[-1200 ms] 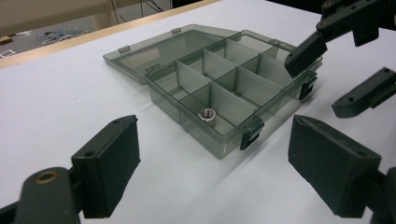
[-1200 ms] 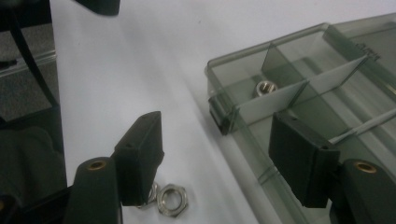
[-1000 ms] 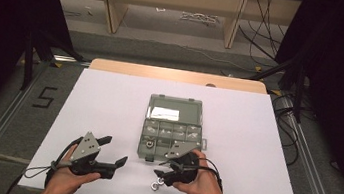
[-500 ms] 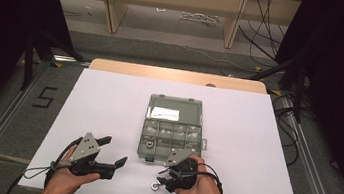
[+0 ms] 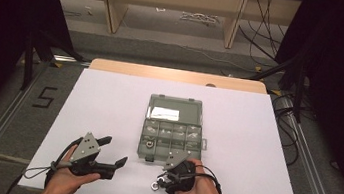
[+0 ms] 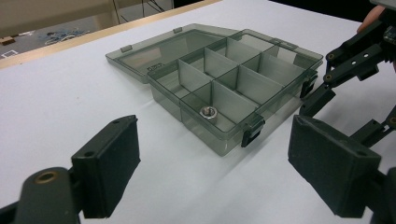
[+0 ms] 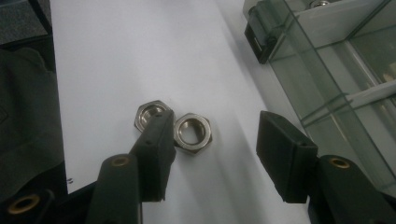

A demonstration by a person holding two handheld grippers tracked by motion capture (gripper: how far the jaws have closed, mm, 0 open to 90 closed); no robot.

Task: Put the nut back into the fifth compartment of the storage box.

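Risk: my right gripper [image 7: 212, 154], jaws wide and empty, straddles one nut [image 7: 192, 133]; its neighbour [image 7: 147, 113] may get knocked. Left gripper [image 6: 224, 172] open, idle.

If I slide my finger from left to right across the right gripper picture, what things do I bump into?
Dark cloth at the edge → first nut → second nut → clear compartment box.

Second nut [image 7: 148, 115] touching target nut [image 7: 192, 133]
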